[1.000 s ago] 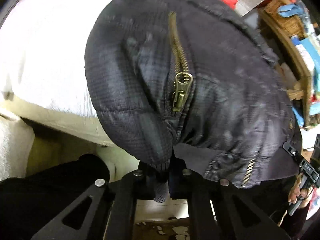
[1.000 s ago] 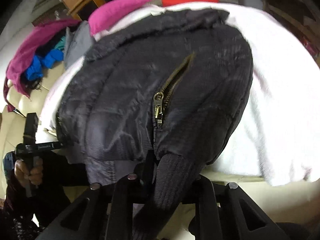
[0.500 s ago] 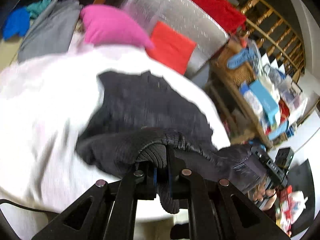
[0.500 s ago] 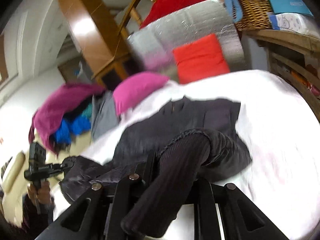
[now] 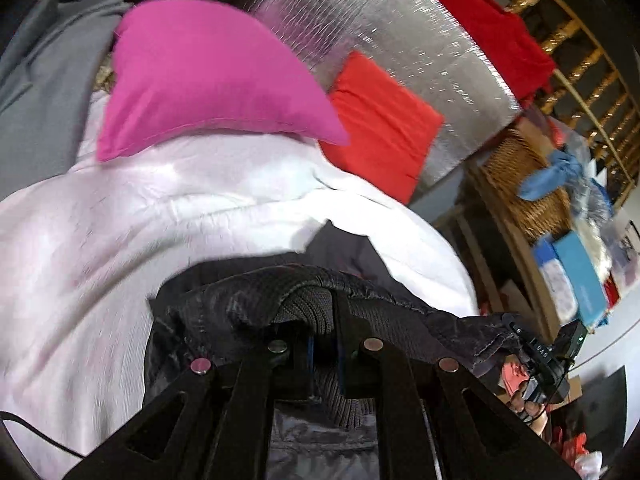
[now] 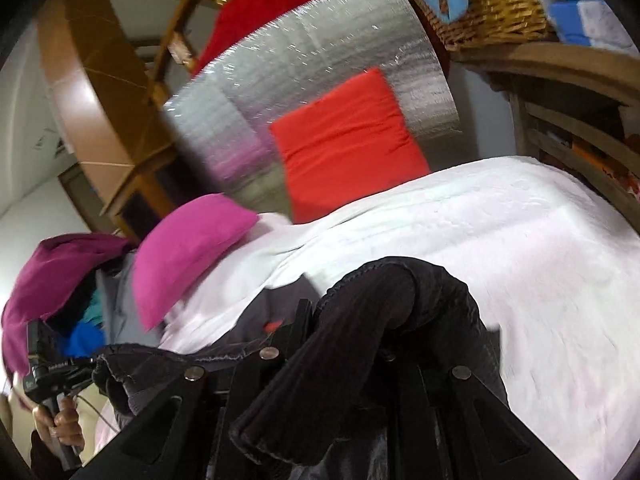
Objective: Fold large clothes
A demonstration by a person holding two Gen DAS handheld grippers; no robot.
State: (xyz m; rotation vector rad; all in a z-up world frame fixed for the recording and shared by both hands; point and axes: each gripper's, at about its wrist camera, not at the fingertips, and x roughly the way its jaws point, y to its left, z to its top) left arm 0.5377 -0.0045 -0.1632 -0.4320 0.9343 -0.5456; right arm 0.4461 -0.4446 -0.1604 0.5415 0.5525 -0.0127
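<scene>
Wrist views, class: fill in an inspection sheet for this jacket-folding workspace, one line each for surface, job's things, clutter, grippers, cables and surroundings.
Surface: white blanket, wrinkled, covering the bed.
Job's things: dark jacket, its ribbed hem lifted above the blanket; the stretch between the grippers hangs slack.
Clutter: pink pillow and red cushion at the far end; grey garment and purple clothes heaped beside the bed.
Grippers: left gripper shut on the hem; right gripper shut on the hem.
Cables: thin black cable crossing the blanket's near edge.
Surroundings: silver foil sheet behind the cushion; wicker basket on wooden shelves.
</scene>
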